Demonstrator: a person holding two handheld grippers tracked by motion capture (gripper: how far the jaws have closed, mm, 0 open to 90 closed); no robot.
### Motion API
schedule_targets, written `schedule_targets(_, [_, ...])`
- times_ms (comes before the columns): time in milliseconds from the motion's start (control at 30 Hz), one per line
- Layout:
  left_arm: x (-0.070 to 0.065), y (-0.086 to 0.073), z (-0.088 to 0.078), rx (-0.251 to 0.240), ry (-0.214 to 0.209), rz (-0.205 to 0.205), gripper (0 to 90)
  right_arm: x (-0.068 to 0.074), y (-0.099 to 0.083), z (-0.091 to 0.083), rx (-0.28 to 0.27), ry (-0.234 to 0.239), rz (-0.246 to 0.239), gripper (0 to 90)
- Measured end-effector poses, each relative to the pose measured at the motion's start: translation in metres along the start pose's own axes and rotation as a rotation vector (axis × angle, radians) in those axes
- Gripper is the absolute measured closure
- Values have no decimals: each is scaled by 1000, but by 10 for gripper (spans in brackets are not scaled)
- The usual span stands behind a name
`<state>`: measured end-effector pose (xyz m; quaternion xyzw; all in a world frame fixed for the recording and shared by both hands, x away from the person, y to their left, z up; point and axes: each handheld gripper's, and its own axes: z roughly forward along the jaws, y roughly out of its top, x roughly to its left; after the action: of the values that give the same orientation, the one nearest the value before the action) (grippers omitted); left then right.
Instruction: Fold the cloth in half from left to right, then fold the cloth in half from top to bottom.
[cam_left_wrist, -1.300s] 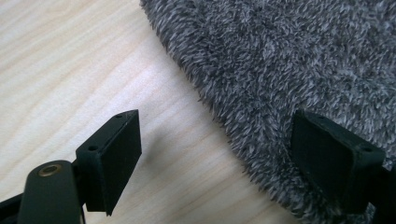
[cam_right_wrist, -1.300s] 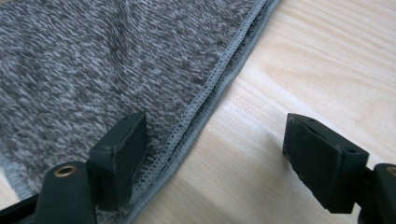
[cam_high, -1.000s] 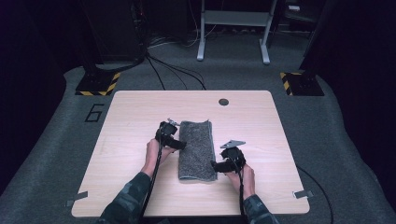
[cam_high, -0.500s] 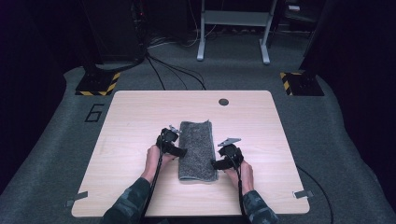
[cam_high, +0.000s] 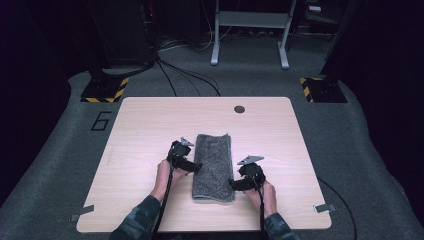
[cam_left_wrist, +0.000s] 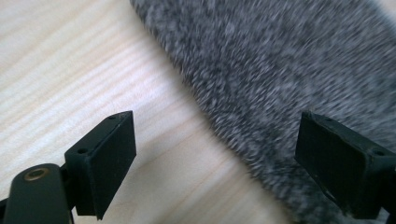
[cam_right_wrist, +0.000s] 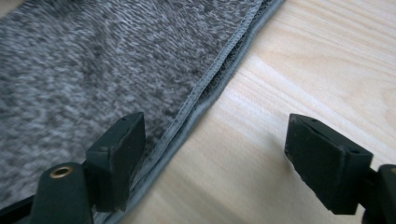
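Note:
A grey folded towel lies flat on the light wooden table, its long side running away from the person. My left gripper is at the towel's left edge, open, its jaws astride that edge; the fuzzy towel shows between them over bare wood. My right gripper is at the towel's right edge near the front, open as well. Its jaws straddle the stitched hem of the towel, one over cloth and one over wood.
A small dark round hole sits near the table's far edge. Around the table is grey carpet with cables, a metal stand and yellow-black striped bases behind. Strips of tape mark the front corners.
Both hands have drawn back toward the person along the towel's sides. The left gripper has closed in on the left edge. The towel has not moved.

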<state>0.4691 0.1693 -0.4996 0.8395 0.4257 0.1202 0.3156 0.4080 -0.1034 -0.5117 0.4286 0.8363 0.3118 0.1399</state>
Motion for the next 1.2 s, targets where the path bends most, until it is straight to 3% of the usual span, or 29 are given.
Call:
schedule_targets(133, [5, 1, -8, -18, -3, -17, 115, -6, 2, -8, -27, 14, 36, 177])
schedule_targets(367, [13, 2, -9, -25, 0, -40, 110, -20, 18, -13, -53, 14, 23, 168])
schedule_targets(467, [15, 4, -9, -21, 2, -45, 111, -21, 24, -13, -52, 23, 48, 168])
schedule_targets(633, [20, 7, -8, -21, 3, -58, 100, -27, 33, -9, -58, 42, 33, 162])
schedule_targets(800, [27, 13, -4, -38, -21, -105, 94, -29, 44, -5, -57, 59, 38, 161])
schedule_targets(933, [28, 18, 0, -36, -20, -114, 95, -31, 52, 0, -54, 64, 24, 163])
schedule_targets(1100, [29, 27, 7, -31, -7, -86, 98, -30, 64, 4, -55, 53, -4, 166])
schedule_targets(1200, [30, 31, 10, -27, -13, -89, 102, -30, 70, 6, -46, 56, 5, 166])
